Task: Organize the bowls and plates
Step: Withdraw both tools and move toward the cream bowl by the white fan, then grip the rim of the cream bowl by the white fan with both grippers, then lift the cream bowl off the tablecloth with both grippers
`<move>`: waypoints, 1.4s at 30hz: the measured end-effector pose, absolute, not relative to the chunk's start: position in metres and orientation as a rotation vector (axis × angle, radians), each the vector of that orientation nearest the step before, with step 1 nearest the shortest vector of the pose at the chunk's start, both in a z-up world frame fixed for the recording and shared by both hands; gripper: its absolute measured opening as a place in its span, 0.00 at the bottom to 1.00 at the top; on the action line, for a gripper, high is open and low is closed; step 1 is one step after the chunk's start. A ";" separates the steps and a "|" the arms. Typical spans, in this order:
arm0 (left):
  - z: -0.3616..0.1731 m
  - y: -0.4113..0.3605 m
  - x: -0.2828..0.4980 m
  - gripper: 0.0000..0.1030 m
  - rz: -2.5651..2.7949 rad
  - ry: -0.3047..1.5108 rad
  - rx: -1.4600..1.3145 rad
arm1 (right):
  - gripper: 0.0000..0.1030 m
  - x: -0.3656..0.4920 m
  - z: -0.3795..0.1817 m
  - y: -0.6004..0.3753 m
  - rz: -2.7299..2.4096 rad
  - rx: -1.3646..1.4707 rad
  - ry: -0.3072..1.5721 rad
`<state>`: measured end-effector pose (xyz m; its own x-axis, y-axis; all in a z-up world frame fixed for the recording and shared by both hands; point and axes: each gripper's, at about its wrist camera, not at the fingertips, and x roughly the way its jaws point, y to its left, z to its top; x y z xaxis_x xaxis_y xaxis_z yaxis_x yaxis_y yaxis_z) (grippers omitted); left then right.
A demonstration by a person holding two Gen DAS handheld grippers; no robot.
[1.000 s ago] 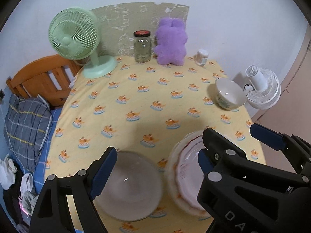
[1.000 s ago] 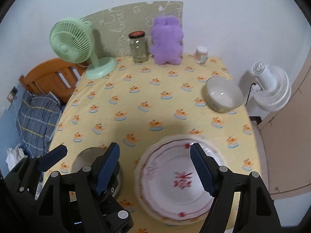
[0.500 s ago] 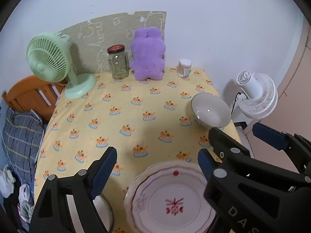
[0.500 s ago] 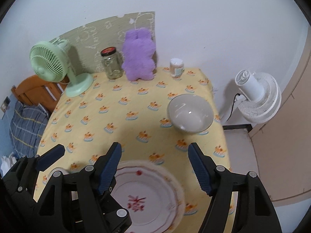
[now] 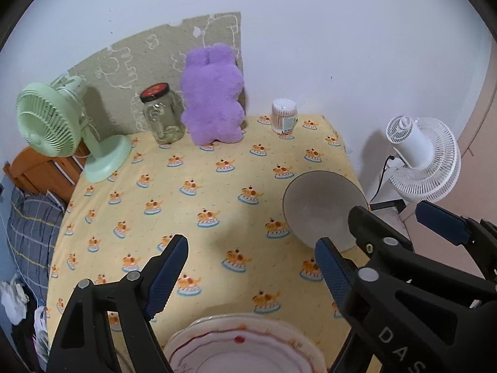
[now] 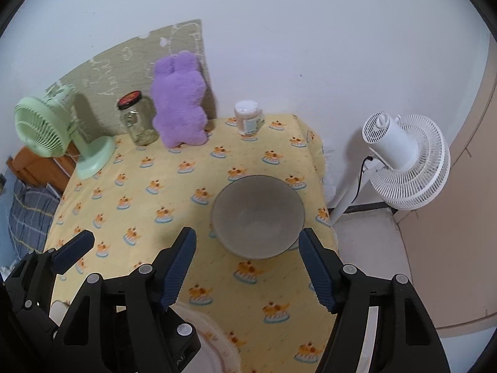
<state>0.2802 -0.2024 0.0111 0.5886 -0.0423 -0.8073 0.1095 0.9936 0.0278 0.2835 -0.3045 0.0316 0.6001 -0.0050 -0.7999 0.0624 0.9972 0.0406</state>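
The bowl [image 6: 257,216] sits upright, mouth up, near the table's [image 6: 186,186] right edge, at twelve o'clock just beyond the right gripper [image 6: 248,275], whose spread, empty jaws flank it. Being round, it shows no long axis. The left gripper [image 5: 248,273], also spread and empty, has it at two o'clock, farther off.

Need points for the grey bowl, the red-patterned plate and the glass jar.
grey bowl [image 6: 257,217]: right wrist view, inner bottom of the bowl.
red-patterned plate [image 5: 242,345]: left wrist view, upper rim band near the red dot.
glass jar [image 5: 164,121]: left wrist view, clear body below the lid.
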 end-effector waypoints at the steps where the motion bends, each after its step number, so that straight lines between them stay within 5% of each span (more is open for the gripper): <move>1: 0.008 -0.206 0.285 0.79 -0.085 0.941 0.075 | 0.69 0.289 0.028 -0.310 -0.042 0.071 0.931; 24: -0.073 -0.262 0.369 0.64 -0.078 1.094 0.113 | 0.59 0.370 -0.059 -0.376 -0.085 0.161 1.076; 30: -0.086 -0.264 0.376 0.48 -0.087 1.122 0.114 | 0.52 0.380 -0.076 -0.377 -0.081 0.176 1.117; 35: -0.094 -0.266 0.380 0.34 -0.104 1.137 0.102 | 0.35 0.386 -0.084 -0.376 -0.072 0.181 1.139; 42: -0.095 -0.262 0.384 0.28 -0.113 1.135 0.087 | 0.24 0.390 -0.085 -0.371 -0.085 0.165 1.139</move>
<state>0.3841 -0.2620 -0.0953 0.4176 -0.0457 -0.9075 0.1337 0.9910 0.0116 0.3904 -0.3709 -0.0850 0.4170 0.0165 -0.9088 0.1519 0.9845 0.0876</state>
